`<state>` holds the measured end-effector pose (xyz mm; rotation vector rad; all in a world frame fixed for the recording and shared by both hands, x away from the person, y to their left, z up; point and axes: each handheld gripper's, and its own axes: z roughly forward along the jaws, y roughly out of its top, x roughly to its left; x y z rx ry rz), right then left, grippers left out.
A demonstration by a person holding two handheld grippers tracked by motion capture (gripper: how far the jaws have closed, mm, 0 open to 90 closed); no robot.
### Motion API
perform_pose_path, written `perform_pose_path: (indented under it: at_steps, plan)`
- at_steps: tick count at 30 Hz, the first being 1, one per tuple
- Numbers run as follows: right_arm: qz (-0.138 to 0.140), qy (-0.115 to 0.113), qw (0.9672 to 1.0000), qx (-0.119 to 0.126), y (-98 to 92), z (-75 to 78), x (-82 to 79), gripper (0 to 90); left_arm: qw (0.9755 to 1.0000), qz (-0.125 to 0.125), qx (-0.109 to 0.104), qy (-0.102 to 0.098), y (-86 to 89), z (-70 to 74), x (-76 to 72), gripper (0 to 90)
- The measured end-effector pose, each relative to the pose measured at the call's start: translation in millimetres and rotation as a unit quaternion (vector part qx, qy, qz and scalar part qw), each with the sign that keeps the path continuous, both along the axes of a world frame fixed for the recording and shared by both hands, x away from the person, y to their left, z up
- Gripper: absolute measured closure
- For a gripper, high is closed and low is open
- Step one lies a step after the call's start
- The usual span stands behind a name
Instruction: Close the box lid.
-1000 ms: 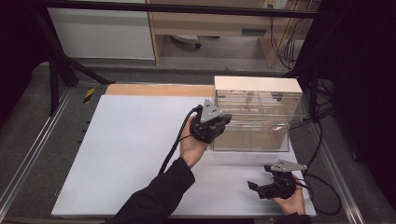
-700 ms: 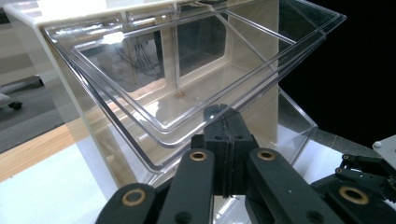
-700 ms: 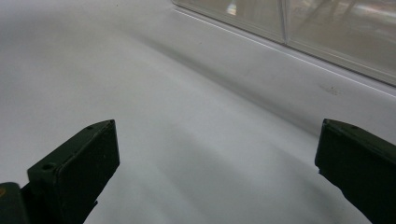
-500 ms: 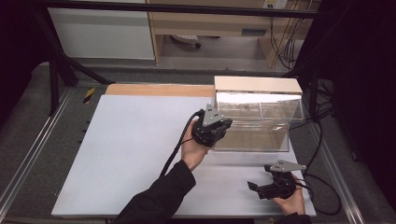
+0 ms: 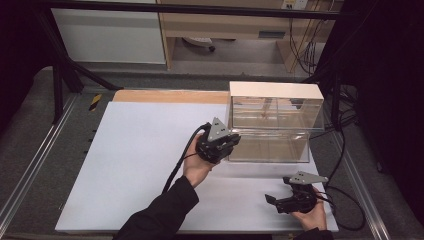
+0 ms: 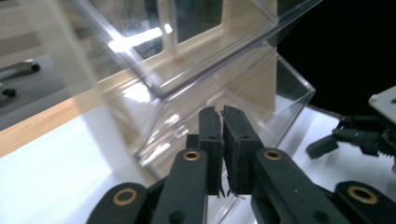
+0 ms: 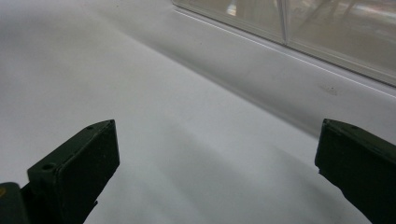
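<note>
A clear acrylic box (image 5: pixel 275 112) with a pale wooden top stands at the table's far right. Its clear lower drawer (image 5: pixel 270 147) sticks out toward me. My left gripper (image 5: pixel 231 142) is at the drawer's front left corner. In the left gripper view its jaws (image 6: pixel 222 114) have just been opening. The pads stand a narrow slit apart against the drawer's clear front wall (image 6: pixel 280 93), and I see nothing pinched between them. My right gripper (image 5: pixel 277 192) rests in a hand at the near right, wide open over bare table (image 7: pixel 217 149).
The white table top (image 5: pixel 140 170) spreads out left of the box, with a wooden strip (image 5: pixel 170 96) along its far edge. Metal rails (image 5: pixel 30 170) run down both sides. Cables trail from both grippers, and the right one's cable loops off the near right corner.
The drawer has slid out of the box toward me as the left gripper drew back and sank a little. The right gripper has stayed put.
</note>
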<state>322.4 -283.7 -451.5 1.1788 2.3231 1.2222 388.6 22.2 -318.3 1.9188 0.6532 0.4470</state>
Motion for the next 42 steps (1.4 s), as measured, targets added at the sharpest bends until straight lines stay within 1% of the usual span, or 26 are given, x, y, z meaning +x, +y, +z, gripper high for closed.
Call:
perform_pose_path:
  at_steps: [6, 8, 10, 12, 15, 18, 20, 23, 28, 31, 32, 33, 35, 39, 42]
  plan:
    - [-0.001, -0.001, 1.0, 0.0, 0.1, 0.0, -0.1, 0.7, 0.9996, 0.018, 0.022, 0.005, 29.2, -5.0, -2.3, 70.1]
    - [-0.002, -0.001, 1.0, 0.0, 0.2, 0.0, -0.2, 0.7, 0.9994, 0.023, 0.025, 0.007, 40.5, -7.6, -1.9, 65.0]
    - [-0.002, -0.001, 1.0, 0.0, 0.4, -0.2, -0.3, 0.6, 0.9991, 0.029, 0.027, 0.019, 51.8, -10.3, -0.6, 57.6]
    - [-0.001, 0.0, 1.0, -0.001, 0.6, -0.4, 0.0, 0.6, 0.9986, 0.035, 0.032, 0.023, 62.8, -13.7, -0.3, 51.1]
    - [-0.002, 0.0, 1.0, -0.001, 0.5, -0.5, 0.1, 0.6, 0.998, 0.042, 0.035, 0.033, 78.6, -19.7, -0.2, 44.0]
    - [-0.003, 0.0, 1.0, 0.0, 0.4, -0.2, 0.0, 0.6, 0.9973, 0.052, 0.035, 0.036, 94.2, -27.9, -2.0, 36.8]
    - [-0.003, -0.003, 1.0, 0.0, 0.1, 0.0, 0.1, 0.6, 0.9965, 0.061, 0.038, 0.043, 104.0, -34.0, -2.7, 31.4]
    - [-0.004, -0.002, 1.0, 0.0, 0.2, 0.0, 0.0, 0.6, 0.9957, 0.068, 0.041, 0.049, 119.6, -44.1, -6.3, 23.9]
    - [-0.004, -0.002, 1.0, -0.003, -0.1, -0.1, 0.4, 0.5, 0.9932, 0.087, 0.048, 0.062, 146.8, -62.5, -15.3, 12.2]
    - [-0.004, 0.0, 1.0, -0.003, 0.1, -0.2, 0.2, 0.5, 0.9907, 0.102, 0.055, 0.072, 163.9, -74.0, -21.2, 7.8]
    - [-0.004, -0.001, 1.0, -0.005, 0.0, -0.3, 0.5, 0.4, 0.9902, 0.105, 0.055, 0.074, 167.8, -76.1, -22.7, 7.3]
    - [-0.004, -0.001, 1.0, -0.005, 0.0, -0.3, 0.5, 0.4, 0.9893, 0.107, 0.059, 0.08, 173.5, -78.9, -24.8, 7.3]
    - [-0.005, -0.001, 1.0, -0.004, 0.3, -0.5, 0.5, 0.5, 0.9886, 0.108, 0.062, 0.085, 180.6, -82.5, -27.9, 6.3]
    - [-0.004, -0.003, 1.0, -0.005, -0.4, -0.1, 0.5, 0.4, 0.9884, 0.104, 0.062, 0.092, 195.8, -88.9, -36.8, 5.6]
    - [-0.007, -0.003, 1.0, -0.002, -0.8, 0.5, 0.0, 0.4, 0.9874, 0.098, 0.074, 0.1, 206.8, -97.0, -42.9, 4.4]
